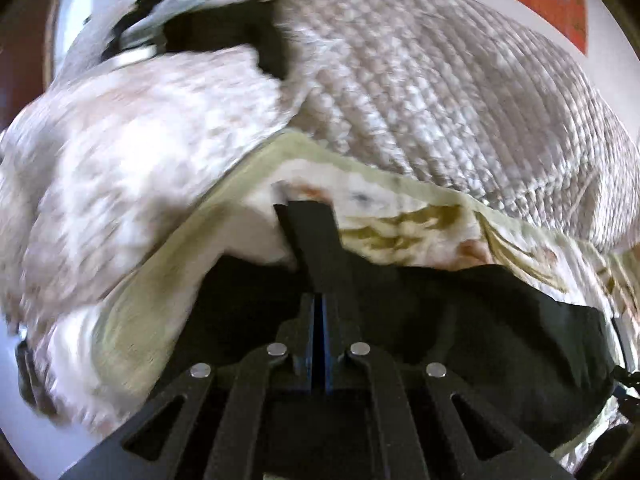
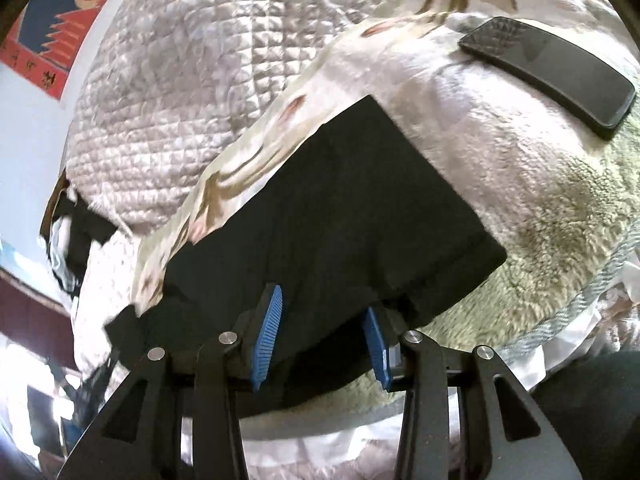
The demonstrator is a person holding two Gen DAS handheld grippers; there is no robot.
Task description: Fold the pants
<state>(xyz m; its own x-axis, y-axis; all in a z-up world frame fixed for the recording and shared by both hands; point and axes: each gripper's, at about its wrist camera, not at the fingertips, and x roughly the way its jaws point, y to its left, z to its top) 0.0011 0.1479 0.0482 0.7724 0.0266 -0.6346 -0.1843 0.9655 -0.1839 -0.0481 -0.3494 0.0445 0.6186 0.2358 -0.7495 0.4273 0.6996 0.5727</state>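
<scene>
- Blue-padded right gripper (image 2: 322, 334) stood half open, pads astride the pants' (image 2: 332, 216) near edge, not pressing.
- Left gripper (image 1: 310, 216) was shut, empty as far as visible.
- Pants lay centre frame on the blanket (image 2: 500, 184), apparently folded; any final fold remained.
- No containers showed; a phone (image 2: 548, 70) lay upper right.

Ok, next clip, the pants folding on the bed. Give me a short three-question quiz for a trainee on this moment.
1. True or false: the right tool is open, with an edge of the black pants between its pads.
2. What lies on the fleecy blanket beyond the pants? A) phone B) book C) hanger
3. Fill in: the left tool is ____ (open or shut).

Key: 1 true; 2 A; 3 shut.
</scene>
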